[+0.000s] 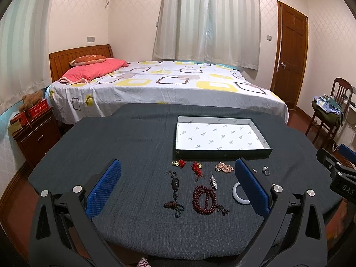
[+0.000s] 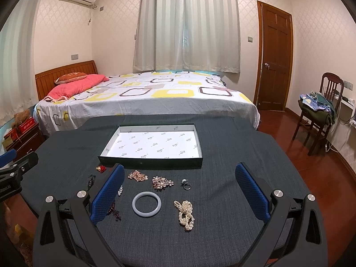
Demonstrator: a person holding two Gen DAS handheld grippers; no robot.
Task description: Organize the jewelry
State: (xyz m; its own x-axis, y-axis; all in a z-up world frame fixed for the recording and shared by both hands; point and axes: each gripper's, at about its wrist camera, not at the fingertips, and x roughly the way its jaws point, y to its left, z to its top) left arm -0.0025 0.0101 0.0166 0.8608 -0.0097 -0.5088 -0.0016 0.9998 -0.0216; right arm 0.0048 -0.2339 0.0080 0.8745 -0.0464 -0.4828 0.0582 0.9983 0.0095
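A wooden-framed bed with yellow-patterned sheet stands behind the dark cloth-covered table; a brown panelled door is shut.

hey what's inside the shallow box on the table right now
Nothing: the box shows only its white printed lining. All the jewelry, like the white bangle and pearl necklace, lies on the cloth before it.

Ahead of me stands a wide bed under a white sheet with yellow squares, its pink pillow against an orange wooden headboard. Pale drawn curtains hang behind it. A brown panelled door and dark wooden chair stand on my right.
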